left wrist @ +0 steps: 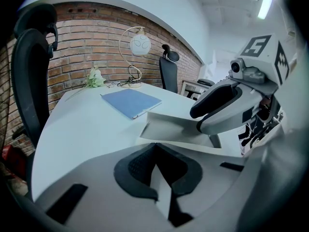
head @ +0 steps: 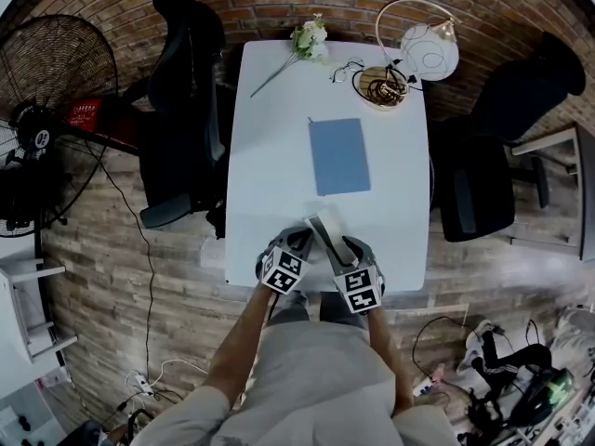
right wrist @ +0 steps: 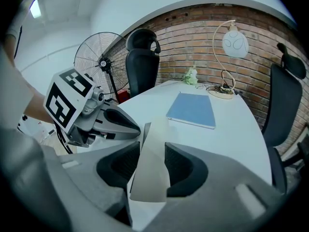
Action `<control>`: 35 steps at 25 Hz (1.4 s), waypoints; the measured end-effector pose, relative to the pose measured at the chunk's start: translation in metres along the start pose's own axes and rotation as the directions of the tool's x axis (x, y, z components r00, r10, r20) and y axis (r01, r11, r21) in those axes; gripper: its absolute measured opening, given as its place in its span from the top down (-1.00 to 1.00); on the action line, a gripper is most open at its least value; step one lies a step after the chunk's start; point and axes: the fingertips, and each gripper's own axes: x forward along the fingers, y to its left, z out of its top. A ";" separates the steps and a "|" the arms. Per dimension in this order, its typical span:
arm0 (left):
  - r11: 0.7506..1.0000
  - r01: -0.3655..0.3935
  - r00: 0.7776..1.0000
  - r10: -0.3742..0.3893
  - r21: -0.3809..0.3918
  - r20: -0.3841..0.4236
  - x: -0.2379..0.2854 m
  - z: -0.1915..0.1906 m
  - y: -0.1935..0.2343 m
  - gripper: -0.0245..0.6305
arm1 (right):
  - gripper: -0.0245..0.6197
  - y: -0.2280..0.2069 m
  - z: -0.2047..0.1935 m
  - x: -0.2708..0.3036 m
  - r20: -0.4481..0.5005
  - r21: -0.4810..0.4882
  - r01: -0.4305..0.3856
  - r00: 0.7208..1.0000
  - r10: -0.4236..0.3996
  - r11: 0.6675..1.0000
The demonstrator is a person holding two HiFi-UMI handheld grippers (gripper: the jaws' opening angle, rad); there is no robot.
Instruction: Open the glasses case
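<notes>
The glasses case (head: pixel 324 229) is a pale, flat-folding case at the near edge of the white table (head: pixel 275 147). In the left gripper view its open panel (left wrist: pixel 175 125) lies just beyond my left gripper (left wrist: pixel 155 151), whose pads meet at the tips with a thin pale edge of the case between them. My right gripper (right wrist: pixel 152 161) has a pale flap of the case (right wrist: pixel 150 170) standing upright between its pads, and both pads touch it. In the head view the left gripper (head: pixel 296 245) and right gripper (head: pixel 346 249) sit on either side of the case.
A blue notebook (head: pixel 338 156) lies mid-table. At the far edge are a flower (head: pixel 310 38), glasses (head: pixel 346 70), a lamp (head: pixel 428 52) and a coil of cable (head: pixel 381 87). Black chairs (head: pixel 181 91) (head: pixel 483 175) flank the table; a fan (head: pixel 46 82) stands left.
</notes>
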 end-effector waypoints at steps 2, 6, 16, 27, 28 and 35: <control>1.000 0.001 1.000 -0.001 0.001 0.000 0.000 0.000 0.000 0.92 | 0.43 -0.001 0.000 -0.001 0.004 0.004 0.001 1.000 -0.001 1.000; 1.000 0.002 1.000 -0.002 0.001 -0.001 0.001 0.000 -0.001 0.92 | 0.47 -0.003 0.001 -0.003 0.008 0.014 0.001 1.000 -0.001 1.000; 1.000 -0.001 1.000 0.001 -0.003 0.002 0.001 0.000 0.000 0.92 | 0.60 -0.010 0.003 -0.006 0.022 0.028 0.022 1.000 -0.023 0.999; 1.000 -0.009 1.000 0.009 -0.005 0.003 0.002 0.000 0.000 0.92 | 0.69 -0.021 0.001 -0.008 0.034 0.050 0.042 0.998 -0.044 0.998; 1.000 -0.009 1.000 0.009 -0.006 0.003 0.001 0.000 0.000 0.92 | 0.70 -0.022 0.001 -0.007 0.033 0.050 0.045 0.998 -0.046 0.998; 1.000 -0.013 1.000 0.013 -0.012 -0.001 0.001 -0.001 0.000 0.92 | 0.73 -0.028 0.004 -0.010 0.035 0.067 0.052 0.998 -0.054 0.996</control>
